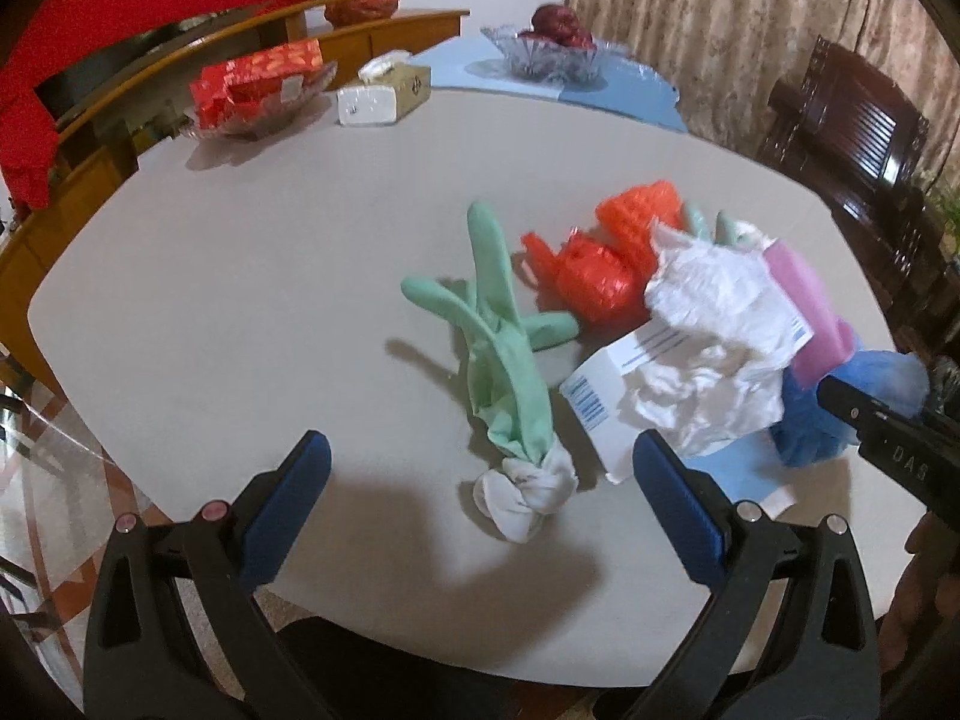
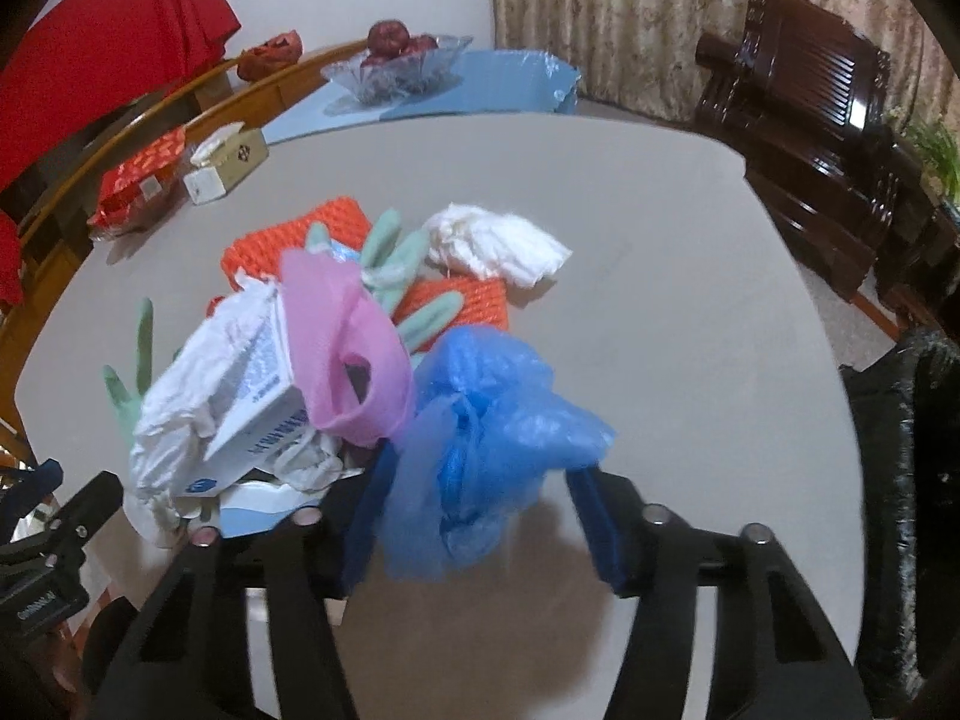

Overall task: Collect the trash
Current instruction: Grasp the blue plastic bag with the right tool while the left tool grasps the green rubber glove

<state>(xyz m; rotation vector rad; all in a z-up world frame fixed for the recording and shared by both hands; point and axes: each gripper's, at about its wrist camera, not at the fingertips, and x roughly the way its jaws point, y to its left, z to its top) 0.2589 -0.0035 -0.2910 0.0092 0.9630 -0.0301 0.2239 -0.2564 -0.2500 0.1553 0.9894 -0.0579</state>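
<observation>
Box (image 1: 606,384) print blurred; part under paper (image 1: 714,324).

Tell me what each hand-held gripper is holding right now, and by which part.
Nothing is gripped. The left hand-held gripper is open over the green glove. The right hand-held gripper is open around the blue plastic bag, not clamped on it.

Home dining room: table (image 1: 240,300), fruit bowl (image 1: 543,54), tissue box (image 1: 387,93), curtains (image 1: 720,30), carved wooden chair (image 1: 852,138).

Both wrist cameras look down across the table (image 1: 240,300) from its near edge; the right one sits closer, sharing the trash pile (image 2: 288,372).
</observation>
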